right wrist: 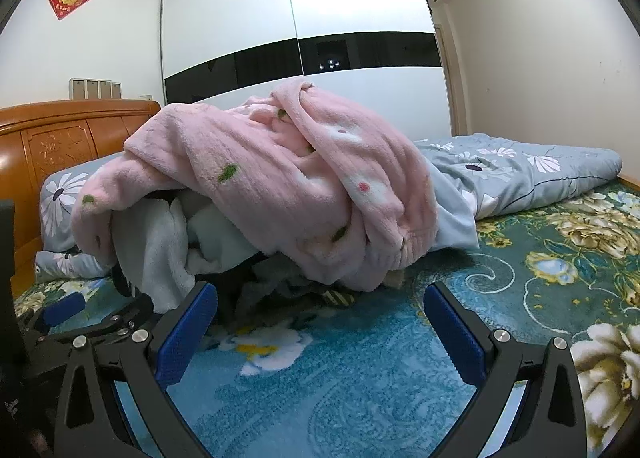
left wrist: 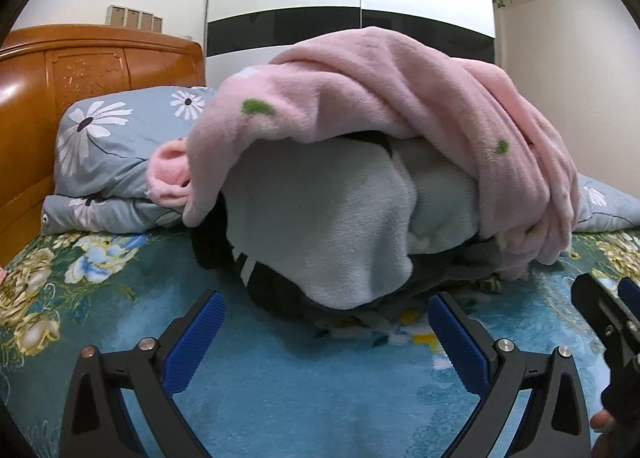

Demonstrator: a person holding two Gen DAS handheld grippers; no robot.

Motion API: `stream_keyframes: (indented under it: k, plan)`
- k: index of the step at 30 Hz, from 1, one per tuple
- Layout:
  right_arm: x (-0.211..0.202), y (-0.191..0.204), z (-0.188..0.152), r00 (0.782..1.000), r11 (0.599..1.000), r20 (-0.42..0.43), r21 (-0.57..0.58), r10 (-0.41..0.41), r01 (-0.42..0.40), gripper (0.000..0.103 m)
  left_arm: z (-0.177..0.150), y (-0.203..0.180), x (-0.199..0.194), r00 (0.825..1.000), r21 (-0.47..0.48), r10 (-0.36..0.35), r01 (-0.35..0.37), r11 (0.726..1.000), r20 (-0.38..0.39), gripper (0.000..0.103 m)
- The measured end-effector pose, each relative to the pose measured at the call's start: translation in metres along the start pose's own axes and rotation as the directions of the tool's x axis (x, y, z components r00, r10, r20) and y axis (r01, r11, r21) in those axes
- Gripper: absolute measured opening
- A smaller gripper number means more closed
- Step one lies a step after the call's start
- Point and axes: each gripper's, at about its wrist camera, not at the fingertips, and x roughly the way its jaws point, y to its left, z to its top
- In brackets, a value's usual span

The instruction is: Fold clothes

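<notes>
A heap of clothes lies on the bed. On top is a pink fleece garment (left wrist: 400, 97) with green and white spots, also in the right wrist view (right wrist: 260, 185). Under it are a pale grey-white fleece piece (left wrist: 340, 217) (right wrist: 152, 246) and dark clothes (left wrist: 280, 290) (right wrist: 256, 294). My left gripper (left wrist: 324, 318) is open and empty, low over the bedspread just in front of the heap. My right gripper (right wrist: 320, 310) is open and empty, also just in front of the heap. The right gripper shows at the right edge of the left wrist view (left wrist: 608, 310).
The bed has a teal floral bedspread (left wrist: 280, 378) (right wrist: 360, 398). A grey-blue daisy quilt (left wrist: 108, 145) (right wrist: 520, 173) lies behind the heap. A wooden headboard (left wrist: 60, 69) (right wrist: 52, 141) stands at the left, a white wardrobe (right wrist: 300, 17) behind.
</notes>
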Motion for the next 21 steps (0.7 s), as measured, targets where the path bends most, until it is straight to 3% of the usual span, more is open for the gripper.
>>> stream_keyframes:
  k: [9, 13, 16, 18, 21]
  plan:
    - [-0.006, 0.002, -0.001, 1.0, 1.0, 0.018, -0.021, -0.007, 0.007, 0.103, 0.011, -0.011, 0.001, 0.999, -0.014, -0.027, 0.026, 1.0, -0.025, 0.103]
    - [-0.006, 0.002, 0.0, 1.0, 1.0, 0.015, -0.026, -0.015, 0.015, 0.103, 0.012, -0.008, 0.0, 1.0, -0.047, -0.02, 0.02, 0.999, -0.002, 0.103]
    - [-0.006, 0.002, 0.0, 1.0, 1.0, 0.015, -0.024, -0.019, 0.019, 0.103, 0.016, -0.003, 0.0, 0.999, -0.088, -0.052, 0.052, 0.995, 0.012, 0.103]
    - [-0.006, 0.001, 0.0, 1.0, 1.0, 0.013, -0.022, -0.019, 0.019, 0.103, 0.011, 0.009, -0.009, 0.992, -0.114, -0.12, 0.124, 0.986, 0.038, 0.103]
    - [-0.005, 0.001, 0.0, 1.0, 1.0, 0.012, -0.023, -0.009, 0.009, 0.103, 0.008, 0.014, -0.009, 0.986, -0.127, -0.162, 0.166, 0.978, 0.043, 0.103]
